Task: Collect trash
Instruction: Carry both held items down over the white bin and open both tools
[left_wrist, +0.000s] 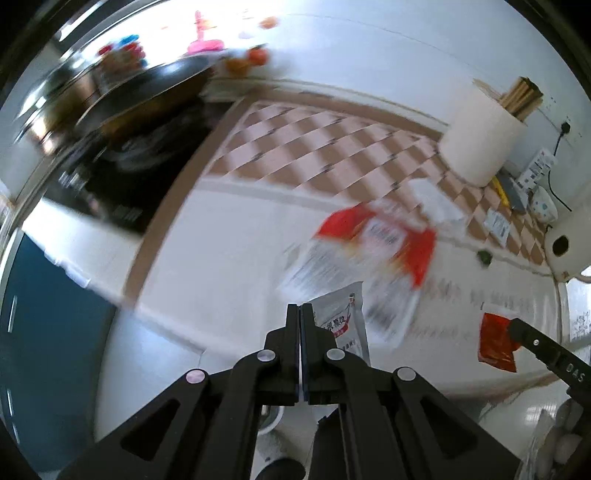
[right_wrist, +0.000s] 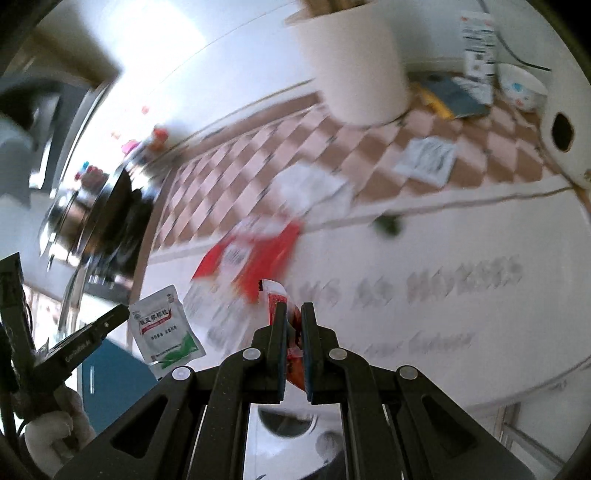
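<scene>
**Both grippers lifted over the counter, each pinching a sachet**

At the far left, around nine to eleven o'clock in the left wrist view, a dark pan (left_wrist: 147, 85) sits on a black stove (left_wrist: 122, 173), both smeared by blur. The left gripper (left_wrist: 299, 314) points forward from six o'clock, raised above the white counter (left_wrist: 221, 258), its jaws pressed together on the edge of a white sachet (left_wrist: 341, 317). In that view the sachet stands on edge just right of the fingertips, long axis running up toward twelve o'clock. From the right wrist view the same white sachet (right_wrist: 166, 325) shows at eight o'clock, face on, with red and green print, tilted so its top leans toward eleven o'clock.

At the centre, a large red-and-white bag (left_wrist: 369, 251) lies flat on the counter, blurred, its long axis running from about seven to one o'clock. Beyond it is a checked mat (left_wrist: 314, 147), with a white cylindrical bin (left_wrist: 480, 136) standing on it at two o'clock.

To the right, the right gripper (right_wrist: 294, 314) also points forward from six o'clock, tilted relative to the counter, its jaws pinching a red sachet (right_wrist: 291, 332). The sachet stands upright between the fingers, top toward twelve o'clock. In the left wrist view the red sachet (left_wrist: 495, 343) hangs at four o'clock.
</scene>
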